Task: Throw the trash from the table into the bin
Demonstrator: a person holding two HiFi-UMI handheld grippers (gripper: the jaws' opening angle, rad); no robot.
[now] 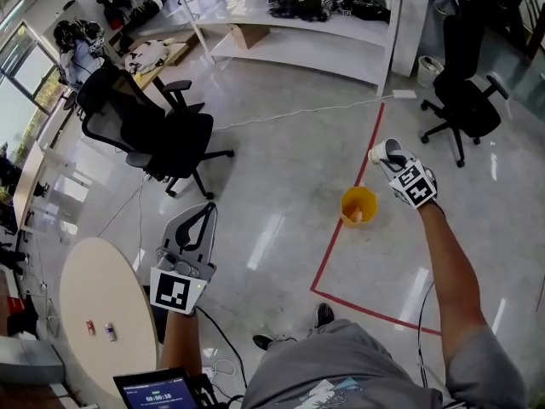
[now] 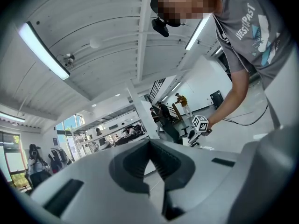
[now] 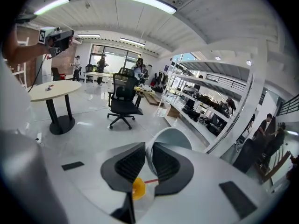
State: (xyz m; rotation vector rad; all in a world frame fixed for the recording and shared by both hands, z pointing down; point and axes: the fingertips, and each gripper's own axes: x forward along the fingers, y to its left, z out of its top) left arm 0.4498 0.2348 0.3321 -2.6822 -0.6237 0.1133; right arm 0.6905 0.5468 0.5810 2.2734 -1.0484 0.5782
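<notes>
**Item: paper cup** (image 1: 375, 152). White and round, with an open mouth. It is held in the air in the right gripper (image 1: 381, 152), off the table. In the right gripper view the cup's pale wall rises between the two dark ribbed pads, its mouth turned away from the camera.

**Item: bin** (image 1: 358, 204). Orange, round and open-topped. It stands on the glossy pale floor, just beside a red tape line (image 1: 345, 220). A small pale piece lies inside it. In the head view the cup sits up and to the right of the bin. In the right gripper view the bin shows low down in the gap under the jaws.

**Item: table trash.** A small reddish piece (image 1: 90, 326) and a small pale piece (image 1: 110, 332) lie close together on the round cream table (image 1: 94, 275), well apart from the bin.

**Tool: right gripper.** Its jaws are nearly together, clamped on the cup's thin wall, with one pad inside and one outside.

**Tool: left gripper** (image 1: 207, 209). It is held near the table. Its jaw tips meet and there is nothing between them.
</notes>
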